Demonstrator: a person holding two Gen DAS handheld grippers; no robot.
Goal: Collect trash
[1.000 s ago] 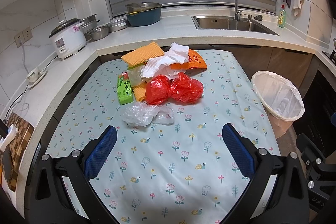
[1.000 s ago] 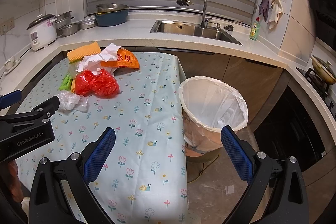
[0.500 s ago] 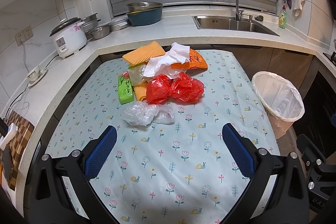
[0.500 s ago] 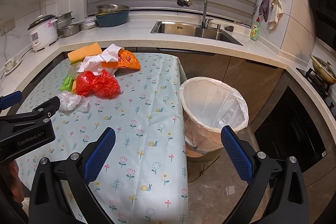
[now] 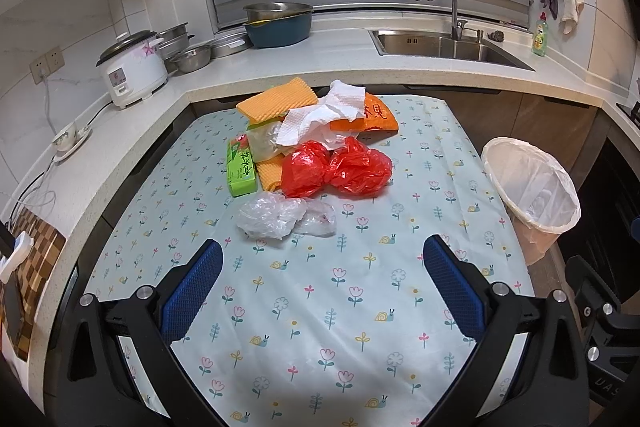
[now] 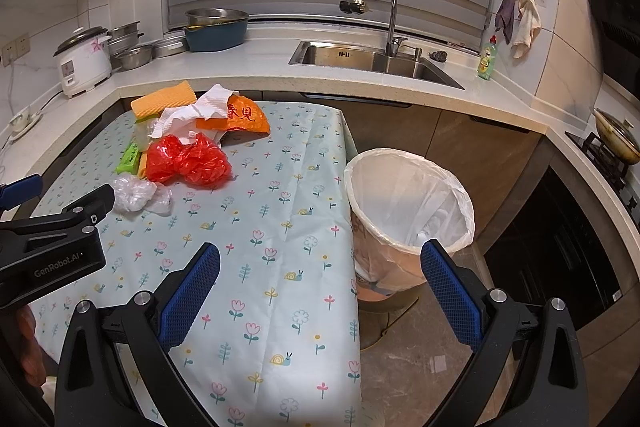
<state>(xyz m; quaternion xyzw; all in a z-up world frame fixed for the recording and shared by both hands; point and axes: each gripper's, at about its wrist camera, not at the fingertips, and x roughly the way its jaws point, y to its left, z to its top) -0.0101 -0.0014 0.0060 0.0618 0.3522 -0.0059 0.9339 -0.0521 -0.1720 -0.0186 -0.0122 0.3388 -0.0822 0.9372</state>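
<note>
A heap of trash lies at the far end of the flowered table (image 5: pixel 320 307): a red plastic bag (image 5: pixel 336 169) (image 6: pixel 188 161), a clear crumpled bag (image 5: pixel 280 217) (image 6: pixel 138 193), white paper towel (image 5: pixel 324 117) (image 6: pixel 196 111), an orange packet (image 5: pixel 368 117) (image 6: pixel 240 117), orange sponge cloths (image 5: pixel 276 101) and a green box (image 5: pixel 241 169). A lined bin (image 5: pixel 532 187) (image 6: pixel 408 207) stands on the floor off the table's right edge. My left gripper (image 5: pixel 322 281) hangs open, short of the clear bag. My right gripper (image 6: pixel 320 281) is open over the table's right edge beside the bin.
A counter wraps the left and back with a rice cooker (image 5: pixel 134 69), metal pots (image 5: pixel 192 53), a blue basin (image 5: pixel 278 23), a sink (image 5: pixel 440 43) with tap, and a soap bottle (image 5: pixel 539 35). A chequered board (image 5: pixel 28 267) lies at left. A stove pot (image 6: pixel 616 137) sits at right.
Both views have crept slightly forward toward the trash pile. Both grippers stay open and nothing on the table has moved.
</note>
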